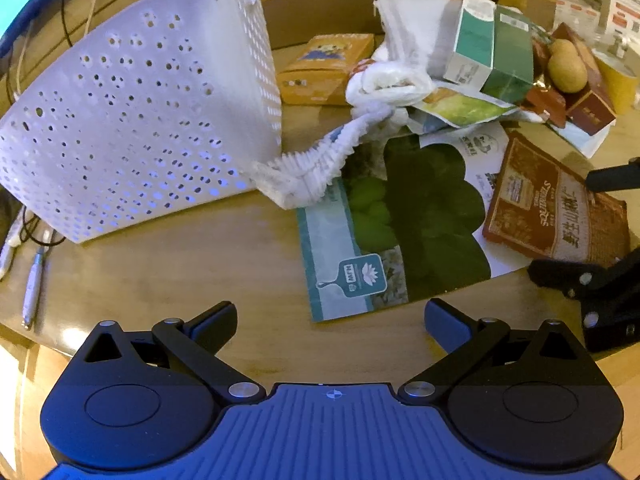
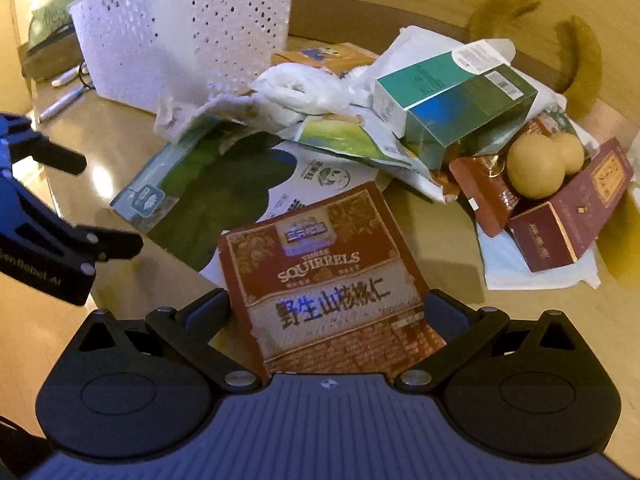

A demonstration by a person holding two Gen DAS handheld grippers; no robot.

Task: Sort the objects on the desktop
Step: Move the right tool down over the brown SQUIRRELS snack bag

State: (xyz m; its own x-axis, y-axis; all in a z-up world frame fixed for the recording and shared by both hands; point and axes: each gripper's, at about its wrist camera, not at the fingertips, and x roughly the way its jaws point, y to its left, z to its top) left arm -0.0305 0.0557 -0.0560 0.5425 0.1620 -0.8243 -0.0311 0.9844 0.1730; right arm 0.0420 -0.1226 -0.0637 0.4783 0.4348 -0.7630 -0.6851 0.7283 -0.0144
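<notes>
**Right claw at the nut packet**

The right gripper [image 2: 327, 312] is spread wide, its fingers on both sides of the red Squirrels nut packet [image 2: 320, 264], maybe touching the edges. The grasp seems the step now; next it must close, then lift toward the white perforated basket [image 2: 180, 36] far ahead-left. The left gripper [image 1: 330, 320] hangs open, empty.

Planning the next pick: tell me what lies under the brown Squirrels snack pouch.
The Squirrels pouch lies partly on a large green-and-white printed bag, which rests on the wooden table. What is beneath the pouch's near end is covered.
</notes>
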